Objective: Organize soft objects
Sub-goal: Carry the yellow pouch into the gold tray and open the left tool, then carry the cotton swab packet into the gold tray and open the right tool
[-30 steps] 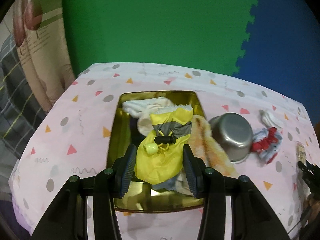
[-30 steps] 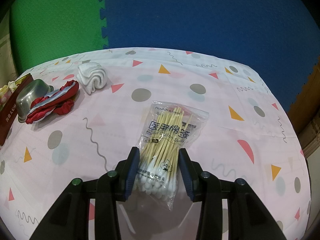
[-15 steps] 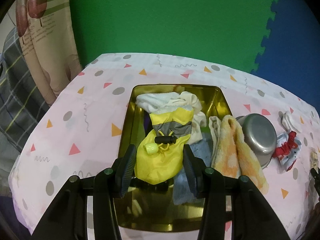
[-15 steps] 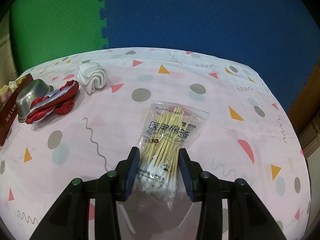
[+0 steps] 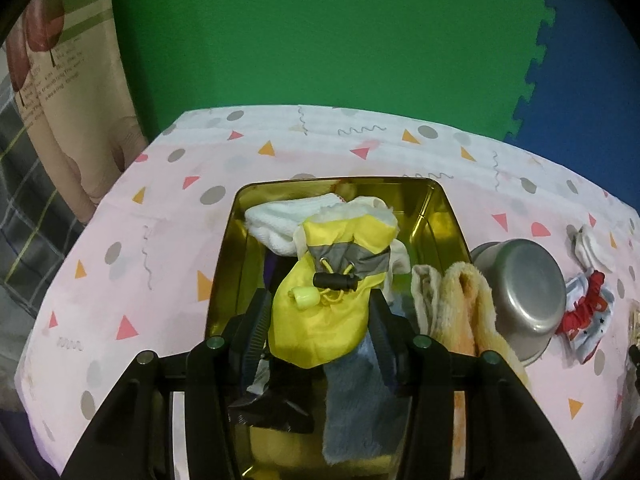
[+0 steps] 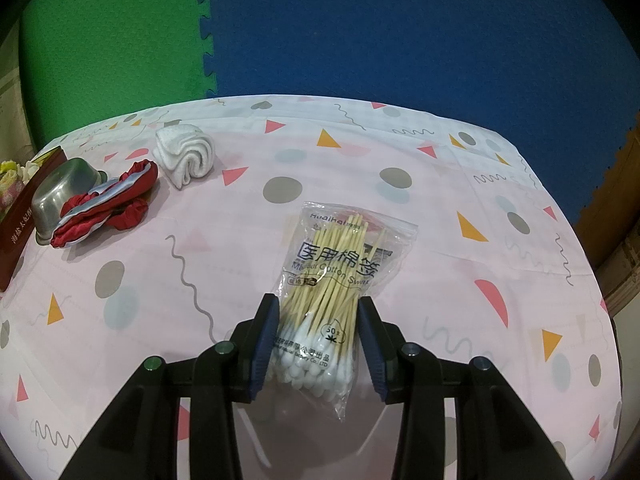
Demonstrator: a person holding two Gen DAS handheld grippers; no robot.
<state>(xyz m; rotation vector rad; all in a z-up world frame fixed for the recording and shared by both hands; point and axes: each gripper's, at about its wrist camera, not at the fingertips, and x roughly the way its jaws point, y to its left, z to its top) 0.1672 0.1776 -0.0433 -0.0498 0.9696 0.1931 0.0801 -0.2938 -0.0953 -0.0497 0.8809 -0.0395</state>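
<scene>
A yellow drawstring pouch (image 5: 320, 328) with a grey band hangs between the pads of my left gripper (image 5: 320, 304), above a gold tin (image 5: 224, 280). The jaws are opening, but both pads still touch the pouch's sides. Inside the tin lie a white sock (image 5: 280, 220) and a blue-grey cloth (image 5: 352, 392). An orange towel (image 5: 468, 300) drapes over the tin's right wall. My right gripper (image 6: 318, 308) is shut on the lower end of a clear bag of cotton swabs (image 6: 340, 264), low over the pink tablecloth.
An upturned steel bowl (image 5: 520, 280) stands right of the tin, also seen as the bowl (image 6: 60, 188) in the right wrist view. Beside it lie a red and white cloth (image 6: 108, 204) and a rolled white sock (image 6: 184, 156). Green and blue foam mats form the back wall.
My left gripper has carried the yellow pouch forward and down over the tin, which now fills more of its view. The right gripper and the swab bag have not moved.
</scene>
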